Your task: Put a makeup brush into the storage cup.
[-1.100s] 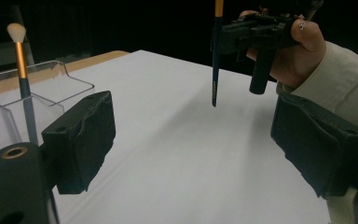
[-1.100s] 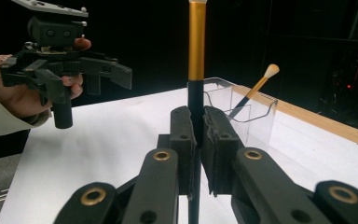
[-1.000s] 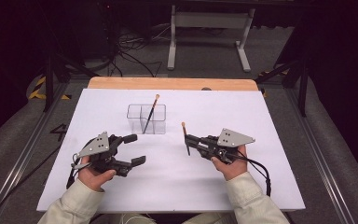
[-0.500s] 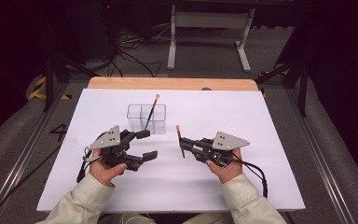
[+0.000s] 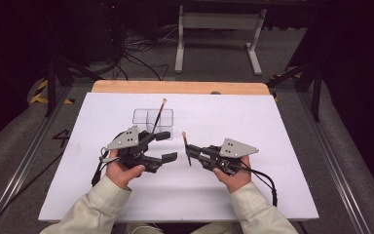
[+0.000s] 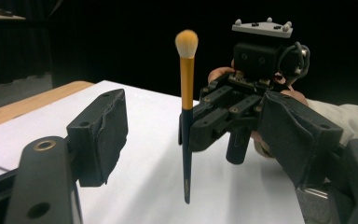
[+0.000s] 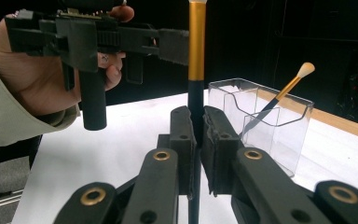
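Observation:
My right gripper (image 5: 189,152) is shut on the dark handle of a makeup brush (image 5: 185,141) and holds it upright over the white table, its orange ferrule (image 7: 196,46) and pale bristles on top. My left gripper (image 5: 169,146) is open at the left, pointing at that brush. Its jaws have just been closing, with nothing pressed between the pads. In the left gripper view the held brush (image 6: 186,116) stands just beyond my two jaws. A second brush (image 5: 159,111) leans in a clear plastic holder (image 5: 141,117) behind the left gripper.
White paper (image 5: 272,131) covers the table, and a wooden edge (image 5: 180,87) runs along the far side. The clear holder (image 7: 279,135) stands to the right in the right gripper view. Dark floor with cables and a metal stand (image 5: 216,29) lies beyond.
My left gripper has moved right and a little up, toward the held brush, and its jaws have narrowed. The right gripper and its brush have stayed almost in place.

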`<state>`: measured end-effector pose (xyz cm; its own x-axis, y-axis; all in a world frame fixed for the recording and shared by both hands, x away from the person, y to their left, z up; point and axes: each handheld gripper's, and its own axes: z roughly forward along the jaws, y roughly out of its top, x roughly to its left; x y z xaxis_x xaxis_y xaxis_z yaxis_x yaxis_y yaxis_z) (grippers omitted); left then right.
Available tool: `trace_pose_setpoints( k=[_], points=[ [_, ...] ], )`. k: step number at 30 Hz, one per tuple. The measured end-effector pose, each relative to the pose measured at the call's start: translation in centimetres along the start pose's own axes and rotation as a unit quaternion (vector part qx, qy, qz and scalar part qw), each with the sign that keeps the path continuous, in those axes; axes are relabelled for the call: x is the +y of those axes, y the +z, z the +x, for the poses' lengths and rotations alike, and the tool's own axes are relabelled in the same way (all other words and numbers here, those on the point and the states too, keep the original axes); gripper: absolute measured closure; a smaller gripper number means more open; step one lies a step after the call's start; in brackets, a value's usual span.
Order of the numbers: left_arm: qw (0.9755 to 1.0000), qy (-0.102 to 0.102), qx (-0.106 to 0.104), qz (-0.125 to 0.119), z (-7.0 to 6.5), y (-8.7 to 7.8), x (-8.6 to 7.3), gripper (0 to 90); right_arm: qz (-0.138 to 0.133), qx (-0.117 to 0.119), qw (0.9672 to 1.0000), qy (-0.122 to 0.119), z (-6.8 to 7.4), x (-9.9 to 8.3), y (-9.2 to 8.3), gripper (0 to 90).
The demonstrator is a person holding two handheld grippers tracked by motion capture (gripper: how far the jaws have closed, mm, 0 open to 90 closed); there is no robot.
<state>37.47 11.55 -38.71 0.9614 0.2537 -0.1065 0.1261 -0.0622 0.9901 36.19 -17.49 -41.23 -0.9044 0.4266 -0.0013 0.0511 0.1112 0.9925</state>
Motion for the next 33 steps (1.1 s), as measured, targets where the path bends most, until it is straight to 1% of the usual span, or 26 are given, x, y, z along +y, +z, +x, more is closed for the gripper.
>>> trace_pose_setpoints(
  k=[6,13,14,16,18,19,20,21,22,23,26,28,29,30,31,33],
  points=[
    [1.0,0.001,0.0,-0.002,0.1,0.6,0.0,29.7,-0.001,-0.002,1.0,0.0,0.0,0.0,0.0,83.4],
    [1.0,0.001,-0.006,-0.006,0.3,1.2,-0.1,34.8,0.0,0.0,1.0,-0.001,0.3,0.0,0.2,83.4],
    [0.9999,0.0,-0.01,-0.007,0.3,1.4,-0.1,37.1,0.0,0.001,1.0,-0.002,0.3,0.0,0.3,83.4],
    [0.9999,0.002,-0.01,-0.004,0.3,1.6,-0.1,37.9,0.0,0.001,1.0,-0.002,0.3,0.0,0.3,83.4],
    [0.9999,0.0,-0.015,-0.006,0.3,1.8,-0.2,43.8,0.001,0.002,1.0,-0.003,0.4,-0.1,0.3,83.4],
    [0.9998,-0.001,-0.018,-0.009,0.3,1.8,-0.2,43.8,0.001,0.002,1.0,-0.003,0.4,-0.1,0.3,83.4],
    [0.9998,-0.001,-0.018,-0.01,0.3,1.9,-0.2,48.7,0.0,0.001,1.0,-0.002,0.5,-0.1,0.3,83.4],
    [0.9998,0.001,-0.017,-0.01,0.3,2.0,-0.1,48.7,0.0,0.001,1.0,-0.002,0.5,-0.1,0.3,83.4],
    [0.9998,0.005,-0.016,-0.012,0.3,2.1,-0.1,50.6,-0.001,-0.001,1.0,-0.002,0.5,-0.1,0.3,83.4],
    [0.9998,0.006,-0.016,-0.014,0.2,2.1,0.0,54.5,-0.002,-0.003,1.0,-0.002,0.6,-0.1,0.3,83.4],
    [0.9998,0.004,-0.014,-0.015,0.2,2.3,0.0,60.7,-0.004,-0.003,1.0,-0.002,0.7,-0.1,0.4,83.4],
    [0.9998,0.004,-0.013,-0.014,0.2,2.3,0.0,67.3,-0.003,-0.003,1.0,-0.002,0.7,-0.1,0.4,83.4],
    [0.9998,0.004,-0.012,-0.014,0.2,2.3,0.0,67.3,-0.003,-0.004,1.0,-0.001,0.7,-0.2,0.4,83.4],
    [0.9998,0.003,-0.011,-0.015,0.2,2.3,0.0,70.1,-0.003,-0.004,1.0,-0.001,0.7,-0.2,0.5,83.4],
    [0.9998,0.004,-0.01,-0.016,0.1,2.4,0.0,75.7,-0.004,-0.004,1.0,-0.001,0.8,-0.2,0.5,83.4],
    [0.9998,0.009,-0.007,-0.015,0.1,2.4,0.0,81.5,-0.003,-0.003,1.0,-0.001,0.8,-0.2,0.5,83.4]
  ],
)
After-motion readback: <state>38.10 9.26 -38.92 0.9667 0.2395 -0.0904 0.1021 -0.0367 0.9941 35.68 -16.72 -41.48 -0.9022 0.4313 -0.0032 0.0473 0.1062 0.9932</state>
